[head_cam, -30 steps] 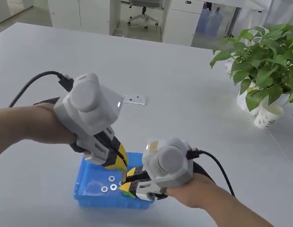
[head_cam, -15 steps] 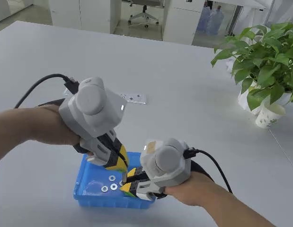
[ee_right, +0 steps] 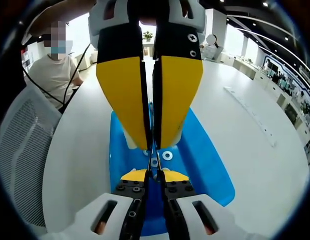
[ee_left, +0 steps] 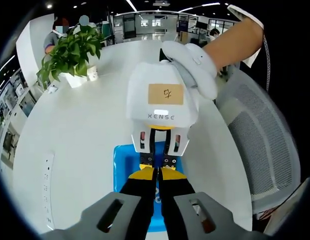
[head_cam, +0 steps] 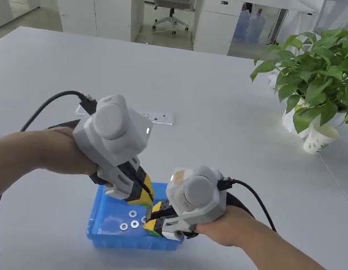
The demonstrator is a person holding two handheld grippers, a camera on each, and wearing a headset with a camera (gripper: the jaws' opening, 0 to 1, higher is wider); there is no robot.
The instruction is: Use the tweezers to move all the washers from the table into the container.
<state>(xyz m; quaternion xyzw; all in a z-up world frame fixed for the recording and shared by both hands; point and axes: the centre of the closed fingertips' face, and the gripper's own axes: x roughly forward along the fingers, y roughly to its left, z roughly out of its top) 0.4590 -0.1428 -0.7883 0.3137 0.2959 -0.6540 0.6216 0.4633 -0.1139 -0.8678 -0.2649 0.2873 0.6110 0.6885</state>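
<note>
Washers [head_cam: 132,213] lay in the blue container [head_cam: 120,239] as the left gripper [head_cam: 143,197], jaws pinched on what looked like the tweezers [ee_right: 150,152], faced the right gripper [head_cam: 153,220], its jaws drawn together, above them. Releasing low over the container would likely stop a washer bouncing out.
</note>
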